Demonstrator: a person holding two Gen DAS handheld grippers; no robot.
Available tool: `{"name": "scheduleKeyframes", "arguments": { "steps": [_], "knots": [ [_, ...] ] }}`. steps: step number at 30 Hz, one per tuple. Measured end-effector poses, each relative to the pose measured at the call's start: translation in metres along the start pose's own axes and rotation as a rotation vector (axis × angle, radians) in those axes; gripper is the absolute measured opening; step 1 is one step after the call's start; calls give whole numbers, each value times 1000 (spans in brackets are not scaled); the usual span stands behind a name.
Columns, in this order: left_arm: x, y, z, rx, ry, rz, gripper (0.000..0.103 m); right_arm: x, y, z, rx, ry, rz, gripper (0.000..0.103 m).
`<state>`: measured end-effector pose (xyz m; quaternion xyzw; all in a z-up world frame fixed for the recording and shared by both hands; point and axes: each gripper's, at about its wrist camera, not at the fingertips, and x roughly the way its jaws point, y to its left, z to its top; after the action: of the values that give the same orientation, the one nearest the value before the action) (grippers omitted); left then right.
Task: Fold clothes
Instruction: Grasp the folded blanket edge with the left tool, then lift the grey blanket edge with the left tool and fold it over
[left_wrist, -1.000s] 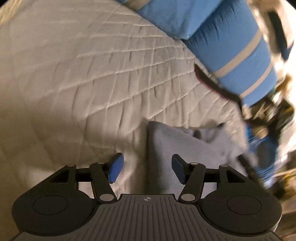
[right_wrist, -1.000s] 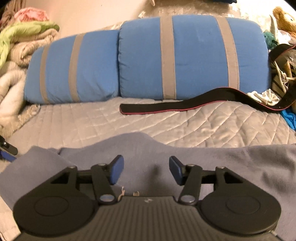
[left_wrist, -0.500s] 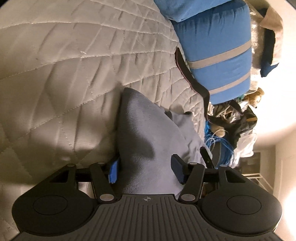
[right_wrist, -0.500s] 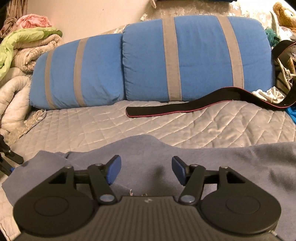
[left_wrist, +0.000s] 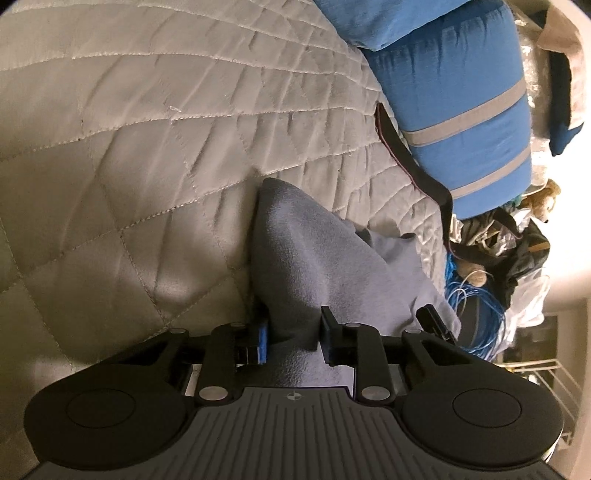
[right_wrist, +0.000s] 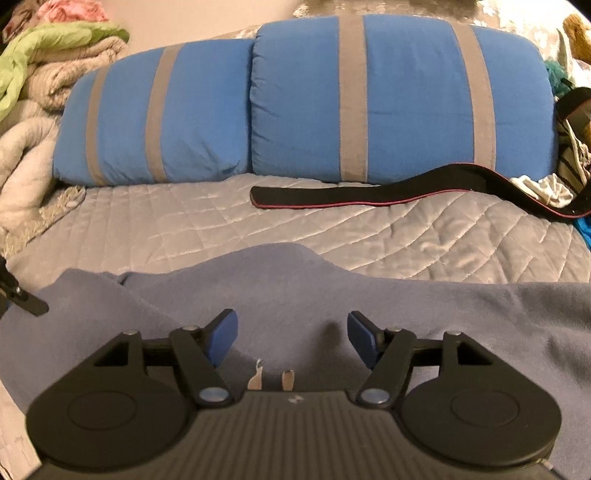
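Grey-blue fleece garment (left_wrist: 314, 258) bunched into a raised ridge directly between the jaws of the left gripper (left_wrist: 291, 334). Jaws closing; blue pad on one side and black finger on the other sit against the fold, so the cloth looks pinched at this end. Ridge runs straight ahead from the tool, tapering to a rounded tip on the pale quilted bedspread (left_wrist: 147, 147).

Right wrist view: right gripper (right_wrist: 291, 334) hangs over the middle of the same garment, jaws wide and opening, nothing clamped. Cloth lies flat beneath and ahead of the pads. Two small pale tags show at the near edge, just before the gripper body.

Key relation: garment's long axis runs side to side across the right view, from the left-held end out past the right edge of frame. Left hand has its end; the far end lies well off to the right, so the right hand is nearer to it. Judgement: fold needs that free end gathered next.

Beyond: long black strap with red edging (right_wrist: 369, 192) on the bedspread, then two blue pillows with grey stripes (right_wrist: 332, 103).
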<state>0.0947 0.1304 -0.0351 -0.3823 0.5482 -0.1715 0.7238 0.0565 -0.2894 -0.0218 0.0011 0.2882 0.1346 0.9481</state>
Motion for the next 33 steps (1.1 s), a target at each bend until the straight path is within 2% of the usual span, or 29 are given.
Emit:
{"name": "scheduleKeyframes", "arguments": {
  "steps": [14, 23, 33],
  "knots": [
    [-4, -2, -4, -4, -12, 23, 24, 5, 7, -2, -21, 22, -1, 79],
    [-3, -6, 2, -17, 16, 55, 22, -5, 1, 3, 11, -29, 39, 80],
    [-22, -23, -1, 23, -50, 111, 14, -20, -8, 9, 65, -97, 76, 80]
  ]
}}
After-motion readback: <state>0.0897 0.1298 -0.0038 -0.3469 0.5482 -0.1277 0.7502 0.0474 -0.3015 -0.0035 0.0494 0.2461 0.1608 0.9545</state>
